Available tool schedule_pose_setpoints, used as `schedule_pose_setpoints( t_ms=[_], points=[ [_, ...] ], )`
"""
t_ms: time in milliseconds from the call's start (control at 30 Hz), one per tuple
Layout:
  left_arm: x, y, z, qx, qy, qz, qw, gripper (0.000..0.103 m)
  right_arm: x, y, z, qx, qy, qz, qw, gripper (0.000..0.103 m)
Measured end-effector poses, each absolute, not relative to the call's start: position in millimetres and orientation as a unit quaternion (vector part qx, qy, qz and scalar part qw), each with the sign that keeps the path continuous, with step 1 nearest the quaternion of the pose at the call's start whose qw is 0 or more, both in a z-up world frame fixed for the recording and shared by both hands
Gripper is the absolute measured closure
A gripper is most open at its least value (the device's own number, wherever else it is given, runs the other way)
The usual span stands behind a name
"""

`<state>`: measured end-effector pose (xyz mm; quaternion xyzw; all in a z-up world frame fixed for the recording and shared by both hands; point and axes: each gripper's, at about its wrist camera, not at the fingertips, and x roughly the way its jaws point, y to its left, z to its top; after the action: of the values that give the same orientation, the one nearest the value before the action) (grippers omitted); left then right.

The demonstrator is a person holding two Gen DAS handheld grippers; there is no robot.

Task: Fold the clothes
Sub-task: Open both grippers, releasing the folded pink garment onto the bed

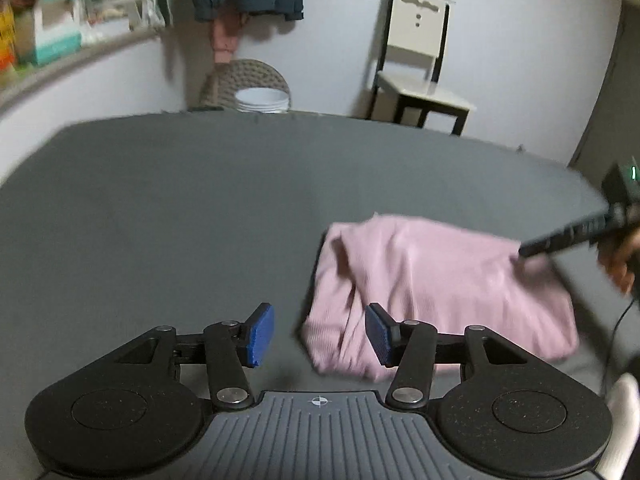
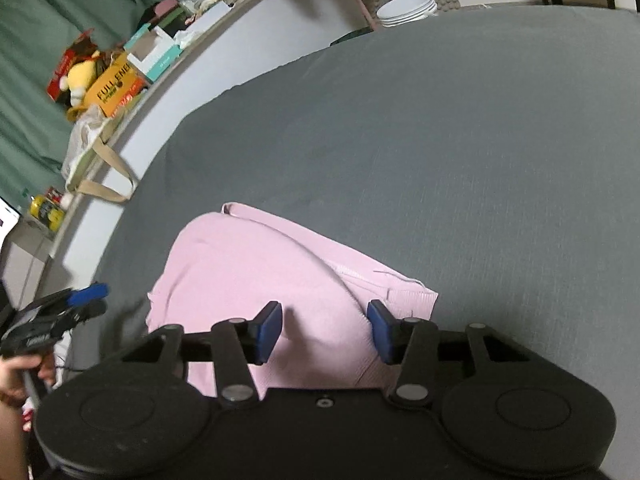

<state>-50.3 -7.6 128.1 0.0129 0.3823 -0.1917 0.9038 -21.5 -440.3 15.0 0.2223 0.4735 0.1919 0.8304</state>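
Both tongs are spread wide and pinch nothing. From the left wrist, the left gripper [image 1: 319,335] hangs by the near edge of the pink top [image 1: 436,292], bunched on the grey bed [image 1: 200,208]. From the right wrist, the right gripper [image 2: 325,332] hangs right over it. It looks soft, light and floppy; grab a hem or corner.

Orange-yellow cardboard box [image 2: 114,88] on the window ledge [image 2: 208,36] is showing black lettering "FULL ENE…", the rest cut off; no other text is reading clearly.
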Motion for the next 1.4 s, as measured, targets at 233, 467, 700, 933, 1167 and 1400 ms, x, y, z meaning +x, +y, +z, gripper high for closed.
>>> schedule_pose_setpoints(
  t_ms=[233,467,700,933,1167,1400],
  points=[
    [-40,-22,111,0.0,0.378,-0.266,0.887,0.051,-20,-437,21,0.221,0.471,0.161,0.839,0.056],
    [-18,-38,96,-0.071,0.363,-0.28,0.886,0.051,-29,-440,25,0.238,0.462,0.121,0.846,0.056],
    [-12,-8,71,-0.2,0.351,-0.266,0.875,0.051,-38,-429,28,0.238,0.455,0.087,0.854,0.054],
    [-7,-14,68,-0.216,0.327,-0.273,0.879,0.051,-31,-424,31,0.22,0.458,0.079,0.858,0.054],
    [8,-14,72,-0.222,0.302,-0.282,0.883,0.051,-26,-438,23,0.273,0.463,0.091,0.838,0.051],
    [20,-2,61,-0.286,0.308,-0.28,0.863,0.051,-27,-443,18,0.295,0.462,0.096,0.831,0.051]
  ],
)
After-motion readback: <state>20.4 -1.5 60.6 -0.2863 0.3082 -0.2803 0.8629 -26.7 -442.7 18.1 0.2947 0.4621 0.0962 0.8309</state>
